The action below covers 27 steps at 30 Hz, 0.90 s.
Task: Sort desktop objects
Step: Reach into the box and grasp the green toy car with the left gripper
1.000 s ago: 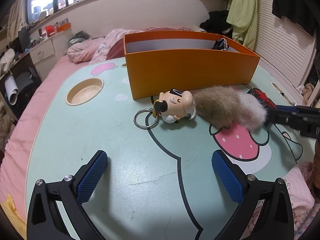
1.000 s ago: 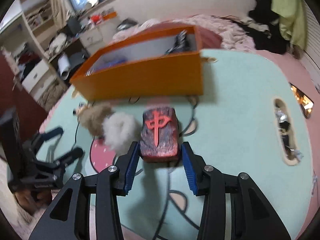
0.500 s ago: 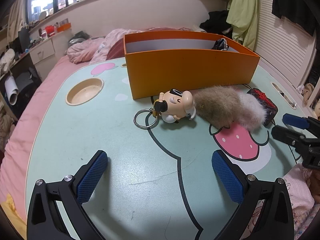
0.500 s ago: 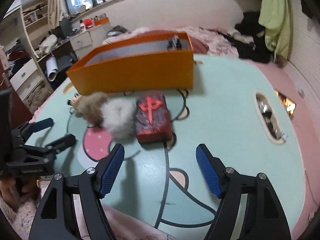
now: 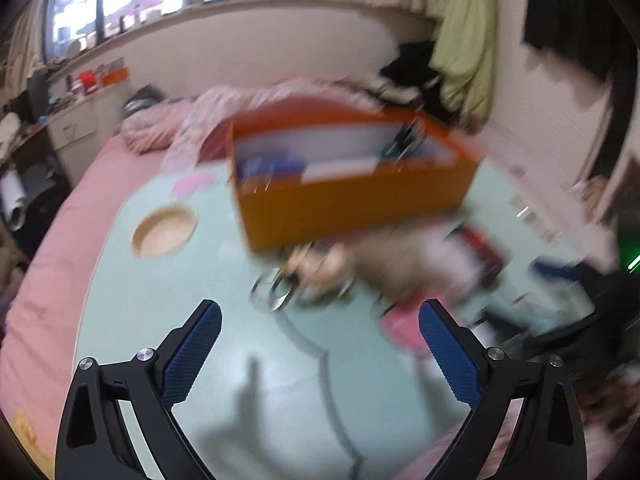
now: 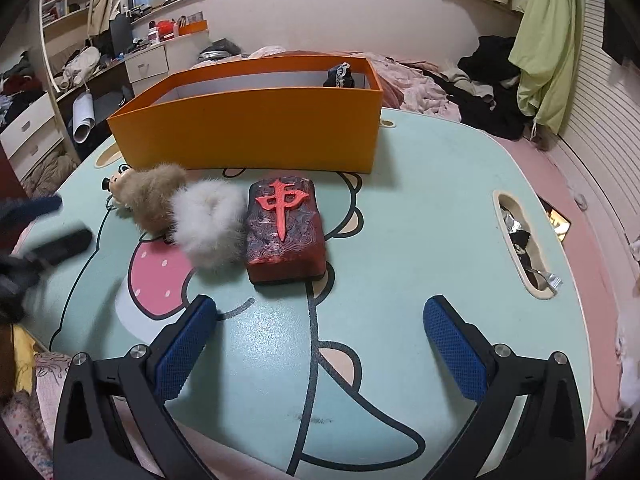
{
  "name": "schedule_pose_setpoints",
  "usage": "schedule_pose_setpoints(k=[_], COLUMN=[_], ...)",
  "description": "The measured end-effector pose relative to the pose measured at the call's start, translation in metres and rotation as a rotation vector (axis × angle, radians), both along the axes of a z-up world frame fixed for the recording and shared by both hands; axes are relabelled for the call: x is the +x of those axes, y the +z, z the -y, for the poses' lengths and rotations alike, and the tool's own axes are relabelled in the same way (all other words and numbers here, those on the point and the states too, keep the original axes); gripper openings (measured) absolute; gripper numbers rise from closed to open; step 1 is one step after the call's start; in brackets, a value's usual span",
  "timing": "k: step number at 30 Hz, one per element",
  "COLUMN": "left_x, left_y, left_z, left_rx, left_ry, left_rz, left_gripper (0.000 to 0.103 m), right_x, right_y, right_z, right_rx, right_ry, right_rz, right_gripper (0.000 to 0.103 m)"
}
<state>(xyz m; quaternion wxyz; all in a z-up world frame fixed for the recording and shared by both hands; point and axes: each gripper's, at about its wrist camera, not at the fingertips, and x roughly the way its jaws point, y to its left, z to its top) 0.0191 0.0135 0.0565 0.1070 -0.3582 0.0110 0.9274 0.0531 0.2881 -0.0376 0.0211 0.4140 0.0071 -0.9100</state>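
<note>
Behind the mint-green cartoon-printed bench (image 6: 420, 208), a pink bed with rumpled clothes is filling the room. An orange rectangular cardboard box (image 6: 248, 132) is sitting at the bench's far side, and just in front of it a dark red mahjong-tile block with a raised red character (image 6: 284, 232) is lying flat, touching a fluffy beige-and-white fur pompom (image 6: 188, 216). The right claw (image 6: 316, 336) is hovering near the block with its jaws just having been opening, now spread wide and holding nothing. The left claw (image 5: 320, 344) is likewise gaping empty in its blurred view, above bare bench.
</note>
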Motion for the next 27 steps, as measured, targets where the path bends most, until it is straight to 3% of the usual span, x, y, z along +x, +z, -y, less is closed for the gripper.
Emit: schedule_pose_setpoints(k=[4,7,9,10,14,19,21,23,27], left_x=[-0.024,-0.061,-0.090,-0.103,-0.163,-0.209,-0.223,-0.230,-0.237], left_y=[0.047,0.070,0.073,0.071,0.046,0.008,-0.007,-0.018,-0.034], left_z=[-0.014,-0.029,-0.042,-0.050,-0.076,-0.105,-0.109,-0.109,-0.111], left_rx=[0.016,0.034,0.044,0.045,0.034,-0.082,-0.085,-0.063,-0.118], left_ry=[-0.057,-0.101,-0.118,-0.122,-0.120,-0.071,-0.045,-0.036,-0.001], left_rz=[-0.030,0.006,0.062,0.097,0.266,0.383,0.427,0.457,0.483], left_gripper=[0.096,0.095,0.087,0.079,0.064,0.040,0.032,0.032,0.030], right_x=[0.000,-0.001,-0.001,-0.002,-0.001,-0.001,-0.001,-0.002,-0.003], right_y=[0.000,0.001,0.001,0.001,0.001,0.002,0.002,0.003,0.004], right_z=[0.001,0.002,0.002,0.002,0.003,0.006,0.006,0.006,0.007], right_rx=[0.000,0.000,0.000,0.000,0.000,0.001,0.000,-0.001,-0.002], right_ry=[-0.001,-0.001,0.000,0.000,0.000,0.000,0.001,0.002,0.003], right_rz=[0.000,-0.001,-0.001,-0.001,-0.002,-0.003,-0.004,-0.005,-0.007], right_gripper=[0.103,0.103,0.103,0.103,0.103,0.103,0.103,0.103,0.103])
